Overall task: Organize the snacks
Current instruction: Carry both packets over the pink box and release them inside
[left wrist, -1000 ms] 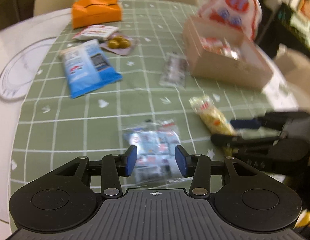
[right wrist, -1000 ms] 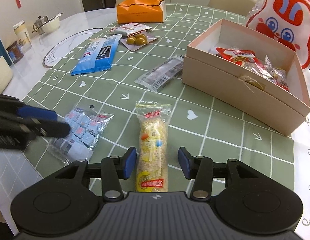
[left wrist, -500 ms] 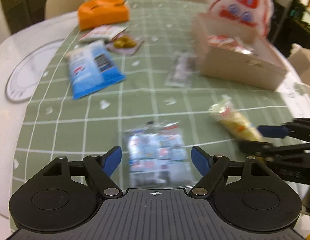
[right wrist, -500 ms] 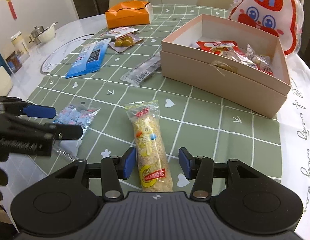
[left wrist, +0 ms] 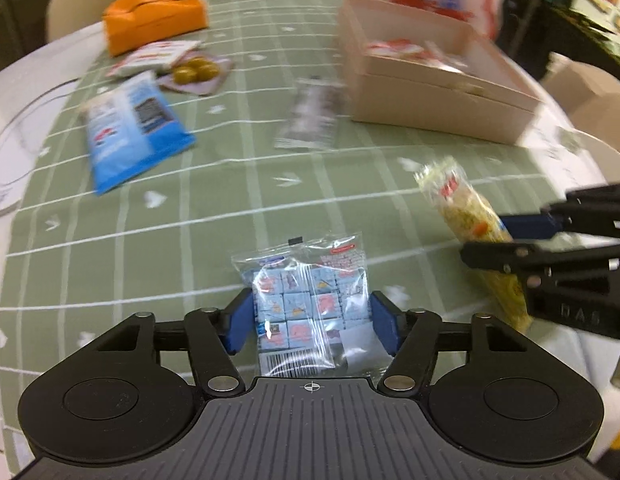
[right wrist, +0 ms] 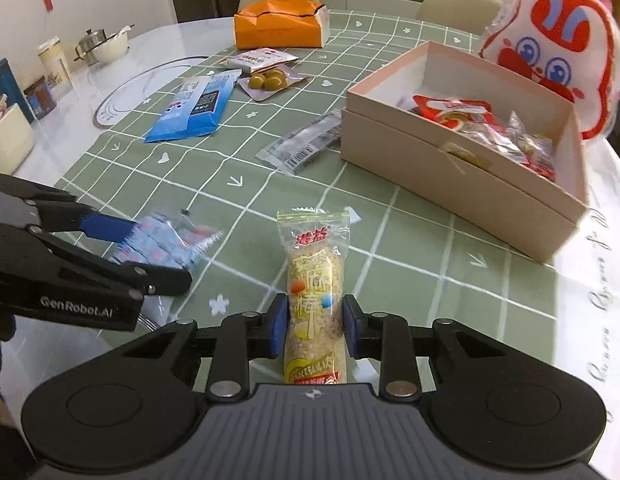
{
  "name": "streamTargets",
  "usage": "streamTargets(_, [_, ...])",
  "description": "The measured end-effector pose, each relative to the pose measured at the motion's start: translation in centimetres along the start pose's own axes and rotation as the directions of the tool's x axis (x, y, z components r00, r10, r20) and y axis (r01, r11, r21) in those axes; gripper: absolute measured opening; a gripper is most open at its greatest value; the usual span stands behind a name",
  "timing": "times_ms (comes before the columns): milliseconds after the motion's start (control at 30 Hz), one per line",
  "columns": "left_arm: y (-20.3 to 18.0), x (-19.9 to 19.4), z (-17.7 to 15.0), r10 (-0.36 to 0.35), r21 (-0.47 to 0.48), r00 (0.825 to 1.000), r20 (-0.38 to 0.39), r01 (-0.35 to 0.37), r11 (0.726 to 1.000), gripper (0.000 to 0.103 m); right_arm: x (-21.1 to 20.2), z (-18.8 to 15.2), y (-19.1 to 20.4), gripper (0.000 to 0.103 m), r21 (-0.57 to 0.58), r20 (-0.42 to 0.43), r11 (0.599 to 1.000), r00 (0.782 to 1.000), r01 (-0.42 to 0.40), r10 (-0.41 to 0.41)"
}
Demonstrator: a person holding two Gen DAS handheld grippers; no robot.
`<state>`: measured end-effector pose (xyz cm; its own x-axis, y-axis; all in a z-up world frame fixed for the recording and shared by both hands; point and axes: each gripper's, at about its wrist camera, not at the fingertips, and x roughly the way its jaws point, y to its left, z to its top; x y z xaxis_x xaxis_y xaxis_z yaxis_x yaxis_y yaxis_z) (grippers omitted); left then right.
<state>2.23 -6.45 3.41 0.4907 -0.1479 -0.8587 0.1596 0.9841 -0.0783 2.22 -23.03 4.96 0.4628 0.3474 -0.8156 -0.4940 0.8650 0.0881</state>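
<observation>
A clear bag of small blue candies (left wrist: 310,280) lies on the green checked tablecloth (right wrist: 389,232) at the near edge. My left gripper (left wrist: 311,324) straddles it, its jaws closing and its blue pads against the bag's two sides. The bag (right wrist: 166,240) also shows between the left gripper's fingers (right wrist: 158,250) in the right wrist view. My right gripper (right wrist: 314,330) is shut on the lower half of a long yellow rice-puff snack pack (right wrist: 313,280), which points away from me. From the left wrist view that pack (left wrist: 461,204) sits in the right gripper (left wrist: 485,242).
An open beige box (right wrist: 449,168) holding several snacks stands at the right, with a rabbit-print bag (right wrist: 557,52) behind it. A grey packet (right wrist: 306,144), a blue packet (right wrist: 194,108), an olive pack (right wrist: 268,80), a white-red packet (right wrist: 258,58) and an orange box (right wrist: 280,24) lie further back.
My left gripper opened wide, came forward around the candy bag and narrowed onto it. My right gripper closed from a loose straddle onto the yellow snack pack.
</observation>
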Motion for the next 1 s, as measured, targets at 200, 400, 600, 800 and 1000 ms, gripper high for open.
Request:
streamTargets(200, [-3.1,-3.7,3.2,-0.152,0.023,0.983,0.102,0.150,0.988,0.066,-5.9,1.1,-2.7,0.028,0.013,0.096,0.999,0.995,0.037,-0.038])
streamTargets(400, [-5.6,-6.9,11.8,-0.223,0.108,0.937,0.269,0.201,0.974,0.066,-11.5,7.4,-7.3,0.028,0.057,0.245,0.997,0.967,0.055,-0.067])
streamTargets(600, [-5.8,-0.7,19.8,-0.282,-0.008,0.926,0.252,0.293,0.956,0.066,-8.5,14.3,-13.5,0.029,0.173,0.223,0.984,0.971,0.052,-0.091])
streamTargets(800, [-4.9,3.6,20.2,-0.227,-0.147,0.945,0.236,0.266,0.953,0.065,-5.1,15.6,-15.6,0.040,0.195,0.162,0.976,0.979,0.092,-0.124])
streamTargets(1000, [1.0,1.2,18.0,-0.117,-0.244,0.943,0.310,0.198,0.949,0.065,-3.6,15.6,-15.2,0.046,0.176,0.159,0.980,0.979,0.098,-0.127])
